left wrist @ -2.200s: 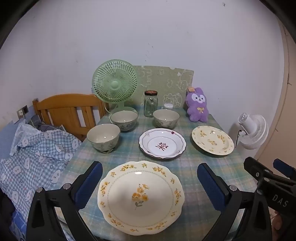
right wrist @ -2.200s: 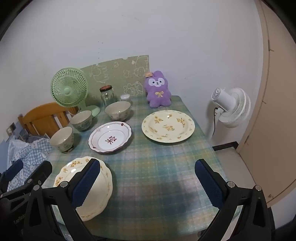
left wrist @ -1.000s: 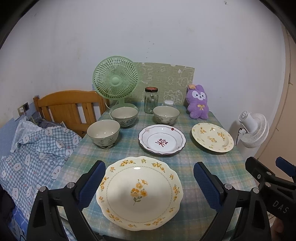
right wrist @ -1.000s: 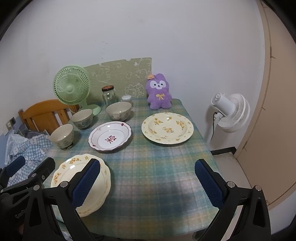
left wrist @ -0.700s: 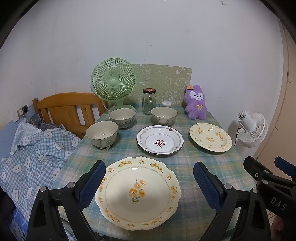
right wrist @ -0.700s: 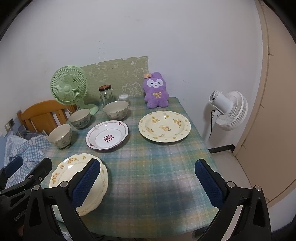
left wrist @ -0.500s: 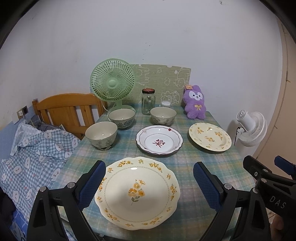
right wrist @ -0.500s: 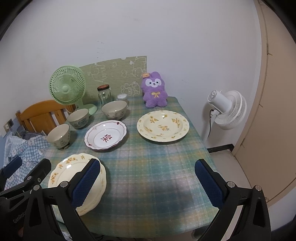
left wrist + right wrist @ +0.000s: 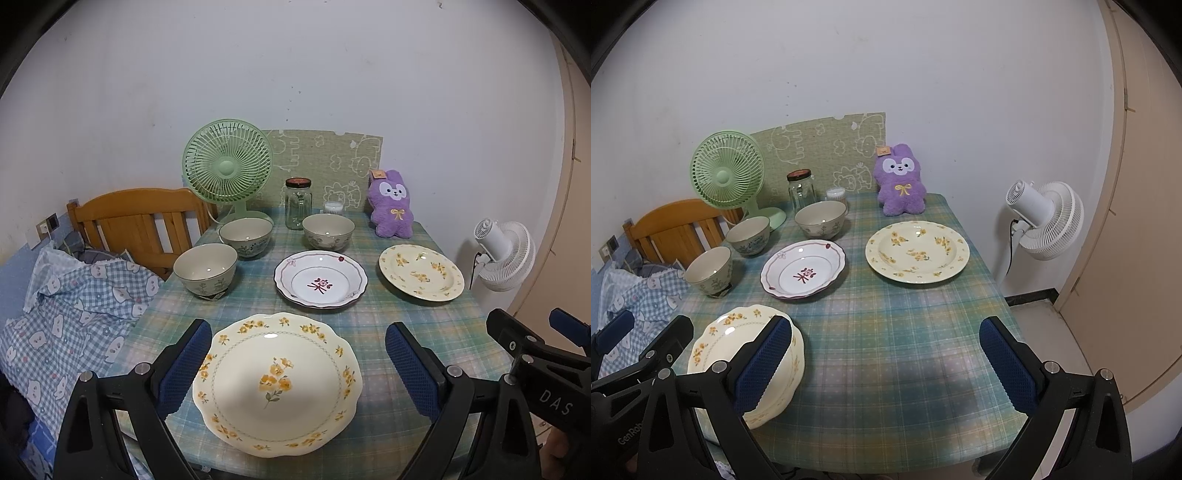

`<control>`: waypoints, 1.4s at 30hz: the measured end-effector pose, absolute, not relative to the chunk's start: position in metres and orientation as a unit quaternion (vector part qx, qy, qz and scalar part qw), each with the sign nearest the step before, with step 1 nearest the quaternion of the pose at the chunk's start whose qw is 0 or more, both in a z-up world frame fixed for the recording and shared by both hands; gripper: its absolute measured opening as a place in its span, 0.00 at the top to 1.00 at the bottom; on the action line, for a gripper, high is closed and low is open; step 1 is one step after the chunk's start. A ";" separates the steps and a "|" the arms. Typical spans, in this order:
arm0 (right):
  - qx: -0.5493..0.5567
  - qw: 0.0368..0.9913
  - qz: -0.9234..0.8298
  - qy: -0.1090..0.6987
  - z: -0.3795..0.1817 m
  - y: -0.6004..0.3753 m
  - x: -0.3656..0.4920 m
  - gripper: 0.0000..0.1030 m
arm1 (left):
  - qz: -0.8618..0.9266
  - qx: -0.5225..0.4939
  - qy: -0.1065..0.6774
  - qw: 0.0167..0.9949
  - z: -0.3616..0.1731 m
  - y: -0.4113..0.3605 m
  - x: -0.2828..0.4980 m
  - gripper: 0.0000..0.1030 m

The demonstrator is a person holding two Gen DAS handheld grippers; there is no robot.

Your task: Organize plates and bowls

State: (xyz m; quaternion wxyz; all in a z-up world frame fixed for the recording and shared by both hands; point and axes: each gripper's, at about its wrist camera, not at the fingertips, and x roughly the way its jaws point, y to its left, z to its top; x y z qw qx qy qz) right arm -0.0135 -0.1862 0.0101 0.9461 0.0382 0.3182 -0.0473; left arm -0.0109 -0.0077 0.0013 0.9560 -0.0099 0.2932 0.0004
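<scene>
Left wrist view: nothing stacked yet. Left gripper [image 9: 297, 363] wide open around, not gripping, near scalloped plate [image 9: 276, 382]; right gripper [image 9: 884, 363] wide open, empty. Pink-rimmed plate [image 9: 320, 283], yellow plate [image 9: 421, 272], three bowls [image 9: 205, 266] lying separate, farther back.

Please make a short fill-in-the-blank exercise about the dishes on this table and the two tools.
1. The number of beige ceramic bowls on the green checked tablecloth is ____.
2. The white plate with the dark red rim lies between two plates that have ____ flowers.
3. The purple plush rabbit sits behind the round ____.
4. The left tool and the right tool are both ____.

Missing words: three; yellow; plate; open
</scene>
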 end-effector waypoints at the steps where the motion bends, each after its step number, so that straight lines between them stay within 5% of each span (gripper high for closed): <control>1: 0.038 0.946 -0.047 0.318 0.010 -0.186 -0.014 0.01 | 0.000 -0.009 0.293 0.956 0.001 -0.007 -0.011 0.07; 42: 0.021 0.932 -0.028 0.361 -0.003 -0.121 0.046 0.07 | 0.029 0.005 0.342 0.939 -0.017 0.039 0.042 0.16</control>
